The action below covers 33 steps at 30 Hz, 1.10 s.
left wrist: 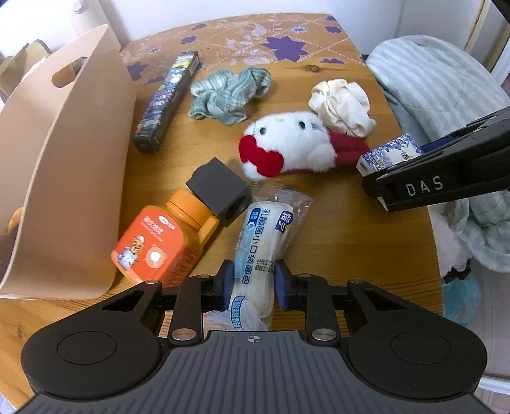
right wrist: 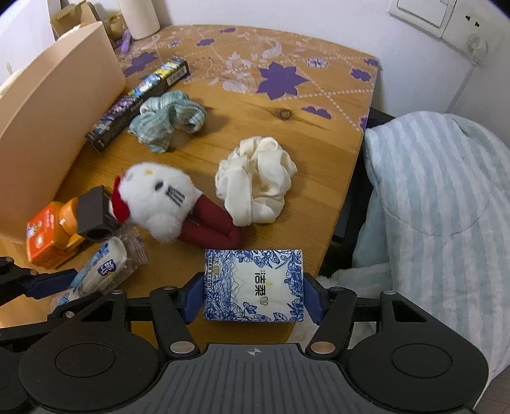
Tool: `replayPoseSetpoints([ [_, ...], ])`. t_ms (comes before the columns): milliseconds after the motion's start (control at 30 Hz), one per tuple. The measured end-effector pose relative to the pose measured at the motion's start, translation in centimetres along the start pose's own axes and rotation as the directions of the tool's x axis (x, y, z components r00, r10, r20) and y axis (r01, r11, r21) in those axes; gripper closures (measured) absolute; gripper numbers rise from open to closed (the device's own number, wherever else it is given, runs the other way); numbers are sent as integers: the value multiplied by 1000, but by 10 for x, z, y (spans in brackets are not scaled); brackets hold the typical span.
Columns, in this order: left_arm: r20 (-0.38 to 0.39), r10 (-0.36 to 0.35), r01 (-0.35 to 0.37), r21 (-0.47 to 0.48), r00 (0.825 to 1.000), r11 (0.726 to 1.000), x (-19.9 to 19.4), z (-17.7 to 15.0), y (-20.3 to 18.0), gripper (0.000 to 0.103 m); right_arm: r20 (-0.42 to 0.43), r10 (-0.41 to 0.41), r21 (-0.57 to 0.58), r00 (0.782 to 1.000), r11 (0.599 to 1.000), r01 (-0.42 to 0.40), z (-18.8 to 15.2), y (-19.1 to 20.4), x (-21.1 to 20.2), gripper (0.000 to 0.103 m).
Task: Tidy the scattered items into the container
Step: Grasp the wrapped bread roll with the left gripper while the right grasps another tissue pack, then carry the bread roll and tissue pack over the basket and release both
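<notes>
My left gripper (left wrist: pixel 253 283) is shut on a wrapped bread roll (left wrist: pixel 264 242) low over the table's near edge. My right gripper (right wrist: pixel 253 294) is shut on a blue-and-white tissue pack (right wrist: pixel 253 285), also seen in the left wrist view (left wrist: pixel 390 153). The beige container (left wrist: pixel 73 178) stands on the left, its wall also in the right wrist view (right wrist: pixel 54 127). On the table lie an orange bottle (left wrist: pixel 159 245), a dark cube (left wrist: pixel 220 191), a white plush toy (left wrist: pixel 287 143), a long dark box (left wrist: pixel 169 98), a teal cloth (left wrist: pixel 226 92) and a cream cloth (left wrist: pixel 342 106).
The wooden table (right wrist: pixel 287 105) has a purple flower pattern at the back. A chair draped with a striped blanket (right wrist: pixel 440 197) stands off its right edge. A white wall with a switch (right wrist: pixel 424 14) is behind.
</notes>
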<state>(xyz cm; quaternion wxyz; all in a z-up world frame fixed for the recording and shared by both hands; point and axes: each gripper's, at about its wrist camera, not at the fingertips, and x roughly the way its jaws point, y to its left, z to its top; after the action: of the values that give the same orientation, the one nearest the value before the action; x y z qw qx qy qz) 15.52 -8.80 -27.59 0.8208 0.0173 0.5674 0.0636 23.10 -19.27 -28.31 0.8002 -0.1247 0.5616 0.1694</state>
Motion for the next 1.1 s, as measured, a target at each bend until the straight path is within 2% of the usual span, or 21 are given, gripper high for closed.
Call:
replayPoseSetpoints([
  [400,85,-26,27,-13,996,1000,-48,11,20,77,92,15,8,996,1000,-16,10,14,-49,43],
  [700,189,-46,54,-35,981,998,-96,26,43,77,190,20,-8,982,1000,-19,29,31,-101,43],
  [967,277,-10,41,-106,961,994,-133,42,93,77,289,51,-57,956,998,-36,59,69,-142,43],
  [1100,282,34,15,-172,959,985,-139,47,133,77,324,80,-89,943,995,-53,78,96,-153,43],
])
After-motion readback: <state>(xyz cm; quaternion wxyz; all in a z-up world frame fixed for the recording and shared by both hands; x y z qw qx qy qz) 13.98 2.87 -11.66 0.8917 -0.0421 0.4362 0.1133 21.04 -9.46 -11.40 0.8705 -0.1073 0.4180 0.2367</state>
